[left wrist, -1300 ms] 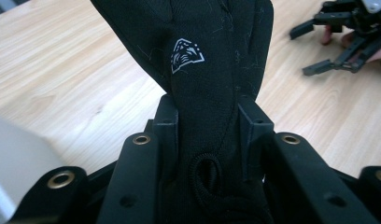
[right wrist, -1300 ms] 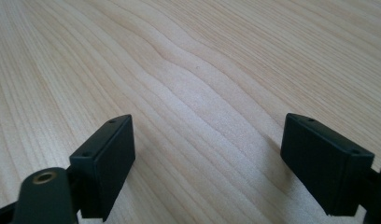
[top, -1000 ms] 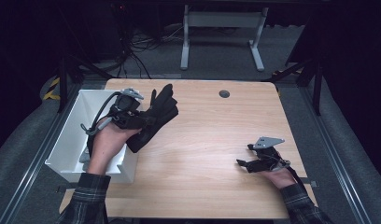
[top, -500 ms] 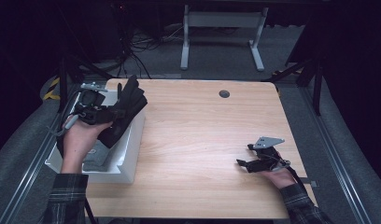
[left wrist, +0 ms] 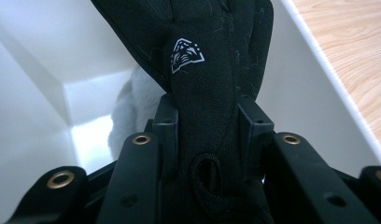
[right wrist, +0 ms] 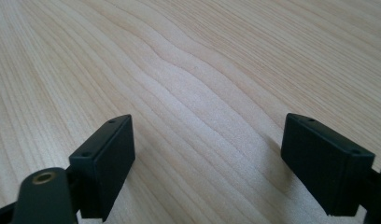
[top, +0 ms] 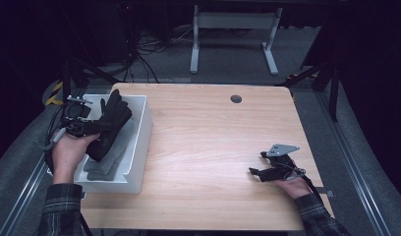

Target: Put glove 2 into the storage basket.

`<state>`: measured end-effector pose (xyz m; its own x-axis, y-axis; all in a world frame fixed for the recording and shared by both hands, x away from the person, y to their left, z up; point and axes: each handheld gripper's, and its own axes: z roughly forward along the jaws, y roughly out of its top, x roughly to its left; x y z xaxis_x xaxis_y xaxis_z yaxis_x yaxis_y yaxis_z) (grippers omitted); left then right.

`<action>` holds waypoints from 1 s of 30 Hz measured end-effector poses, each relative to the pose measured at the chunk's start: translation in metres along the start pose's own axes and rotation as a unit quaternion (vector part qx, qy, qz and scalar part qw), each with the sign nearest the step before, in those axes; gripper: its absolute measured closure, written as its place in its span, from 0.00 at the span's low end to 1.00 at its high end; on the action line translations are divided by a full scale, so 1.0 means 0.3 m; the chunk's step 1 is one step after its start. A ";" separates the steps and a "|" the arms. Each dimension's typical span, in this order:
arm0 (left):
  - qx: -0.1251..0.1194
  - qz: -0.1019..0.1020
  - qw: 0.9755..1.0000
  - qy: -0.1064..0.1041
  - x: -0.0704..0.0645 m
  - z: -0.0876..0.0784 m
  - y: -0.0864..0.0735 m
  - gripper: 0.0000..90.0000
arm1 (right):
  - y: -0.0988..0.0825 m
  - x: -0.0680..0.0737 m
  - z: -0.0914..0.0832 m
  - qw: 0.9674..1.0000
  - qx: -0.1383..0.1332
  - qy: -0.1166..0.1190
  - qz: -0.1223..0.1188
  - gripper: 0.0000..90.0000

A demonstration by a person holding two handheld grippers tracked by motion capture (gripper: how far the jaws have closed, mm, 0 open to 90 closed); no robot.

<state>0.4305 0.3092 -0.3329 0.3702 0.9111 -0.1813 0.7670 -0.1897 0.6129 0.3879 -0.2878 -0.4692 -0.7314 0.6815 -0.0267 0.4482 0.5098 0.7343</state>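
Observation:
A black glove [top: 111, 125] with a small white logo [left wrist: 187, 54] hangs over the white bin [top: 142, 129] at the table's left edge. My left gripper [top: 93, 129] is shut on the glove's cuff [left wrist: 205, 135], both pads pressing its sides. A grey glove [top: 110, 160] lies in the bin below, and its pale fabric [left wrist: 128, 112] shows behind the black one. My right gripper [top: 253, 173] rests low over the wooden table [top: 213, 142] at the right front, open, with bare wood between its pads [right wrist: 107, 154].
The white bin's walls [left wrist: 48, 56] rise close around the held glove. A round cable grommet [top: 236, 99] sits near the table's far edge. Dark floor, cables and a desk frame lie beyond the table.
My left gripper has carried the black glove leftward and down, from above the table beside the bin to over the bin's inside. The right gripper has stayed put.

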 end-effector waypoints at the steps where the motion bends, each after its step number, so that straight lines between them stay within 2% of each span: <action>1: 0.003 -0.003 1.000 0.000 0.006 0.009 -0.005 0.74 | 0.000 0.000 0.000 1.000 0.000 0.000 0.000 0.20; 6: 0.016 -0.012 1.000 0.000 0.037 0.058 -0.033 0.74 | 0.000 0.000 0.000 1.000 0.000 0.000 0.000 0.20; 9: 0.021 -0.016 1.000 -0.007 0.050 0.087 -0.050 0.73 | 0.000 0.000 0.000 1.000 0.000 0.000 0.000 0.20; 11: 0.024 -0.015 1.000 0.002 0.055 0.104 -0.060 0.71 | 0.000 0.000 0.000 1.000 0.000 0.000 0.000 0.20; 13: 0.028 -0.015 0.999 0.007 0.058 0.113 -0.065 0.66 | 0.000 0.000 0.000 1.000 0.000 0.000 0.000 0.20; 15: 0.033 -0.011 0.999 0.014 0.059 0.120 -0.067 0.55 | 0.000 0.000 0.000 1.000 0.000 0.000 0.000 0.20; 17: 0.037 -0.009 0.999 0.012 0.058 0.126 -0.068 0.48 | 0.000 0.000 0.000 1.000 0.000 0.000 0.000 0.20; 20: 0.029 -0.007 0.999 0.031 0.046 0.124 -0.062 0.34 | 0.000 0.000 0.000 1.000 0.000 0.000 0.000 0.20; 22: 0.019 -0.008 0.999 0.035 0.042 0.116 -0.055 0.27 | 0.000 0.000 0.000 1.000 0.000 0.000 0.000 0.20; 27: 0.000 0.000 0.999 0.036 0.023 0.088 -0.038 0.22 | 0.000 0.000 0.000 1.000 0.000 0.000 0.000 0.20; 30: -0.016 0.012 1.000 0.021 -0.013 0.062 -0.020 0.22 | 0.000 0.000 0.000 1.000 0.000 0.000 0.000 0.20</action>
<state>0.4343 0.2999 -0.3501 0.3656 0.9210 -0.1344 0.7403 -0.2002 0.6418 0.3880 -0.2879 -0.4693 -0.7307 0.6821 -0.0265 0.4485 0.5090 0.7346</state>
